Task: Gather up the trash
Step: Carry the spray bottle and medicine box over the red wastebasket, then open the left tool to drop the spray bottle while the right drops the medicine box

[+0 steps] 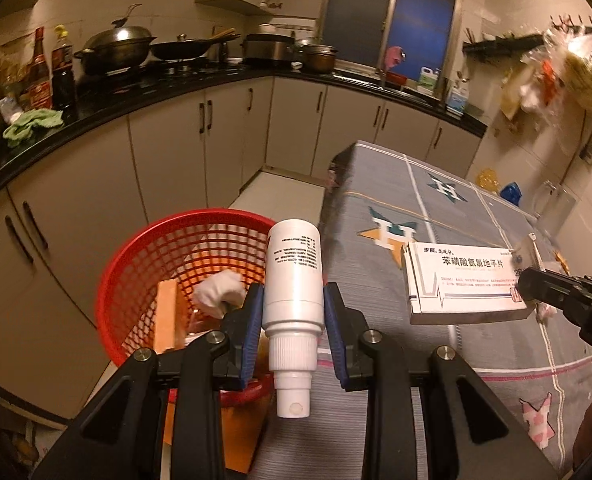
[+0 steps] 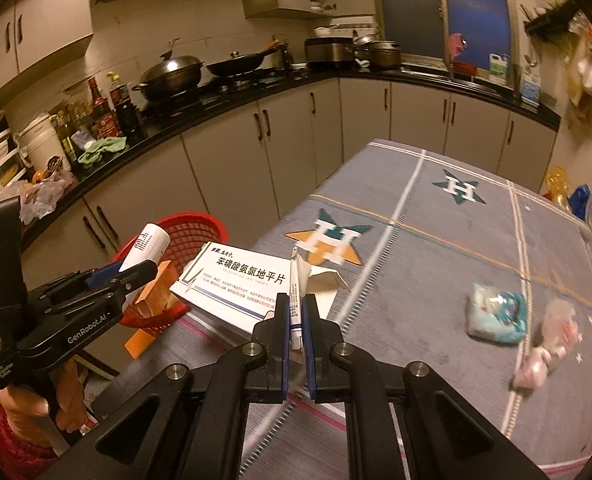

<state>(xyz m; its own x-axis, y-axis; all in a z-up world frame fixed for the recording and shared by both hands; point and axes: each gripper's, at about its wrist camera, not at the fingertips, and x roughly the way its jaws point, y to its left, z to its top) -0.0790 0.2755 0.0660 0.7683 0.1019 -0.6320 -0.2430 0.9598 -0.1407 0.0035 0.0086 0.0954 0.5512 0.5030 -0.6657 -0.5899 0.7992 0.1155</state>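
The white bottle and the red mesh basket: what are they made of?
The white bottle looks like smooth plastic: faint sheen, ribbed moulded collar. The red mesh basket seems to be moulded plastic too, a uniform glossy lattice, though coated wire can't be excluded.

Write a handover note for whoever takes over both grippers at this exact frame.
Left gripper: jaws shut on the white spray bottle, held beside the rim of the red basket.
Right gripper: jaws shut on the open flap of the white medicine box, lifted over the table edge.
Done: the basket already holds a white crumpled piece and an orange box.
Left: drop bottle and box in, then collect the teal packet and pink wrapper from the table.
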